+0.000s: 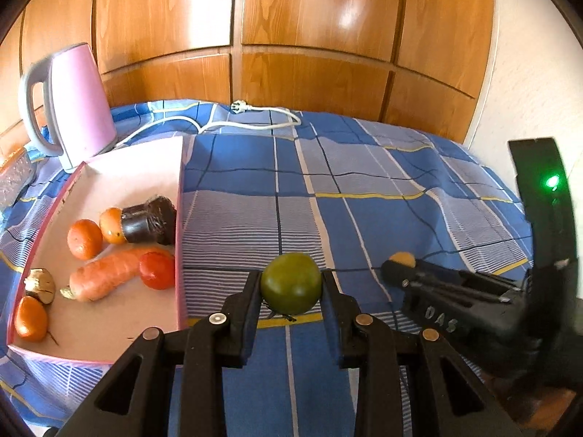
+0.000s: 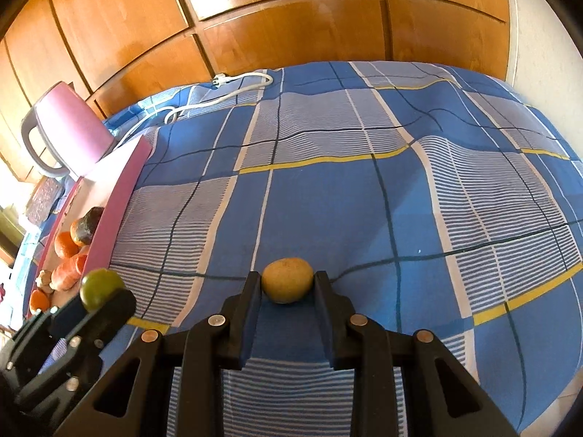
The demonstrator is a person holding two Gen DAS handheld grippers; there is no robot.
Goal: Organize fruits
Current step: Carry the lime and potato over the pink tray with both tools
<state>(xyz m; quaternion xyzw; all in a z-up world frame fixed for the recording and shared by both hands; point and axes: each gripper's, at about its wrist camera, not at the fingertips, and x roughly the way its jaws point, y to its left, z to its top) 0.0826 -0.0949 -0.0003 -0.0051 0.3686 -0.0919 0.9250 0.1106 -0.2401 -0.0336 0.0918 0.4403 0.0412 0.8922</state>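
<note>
Left wrist: round glossy green fruit (image 1: 290,282) gripped.

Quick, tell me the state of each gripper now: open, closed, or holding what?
Left gripper: closed on the green tomato.
Right gripper: closed on the yellow fruit.

Glossy wooden wardrobe panels (image 1: 291,36), white wall (image 2: 546,36), blue checked bedspread (image 2: 364,200), bright daylight glare

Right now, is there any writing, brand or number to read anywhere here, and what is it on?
"DAS", raised letters, faint: on the black body of the right gripper, seen from the left wrist camera.
No readable text on the pink electric kettle, pink cardboard box or blue checked cloth.
</note>
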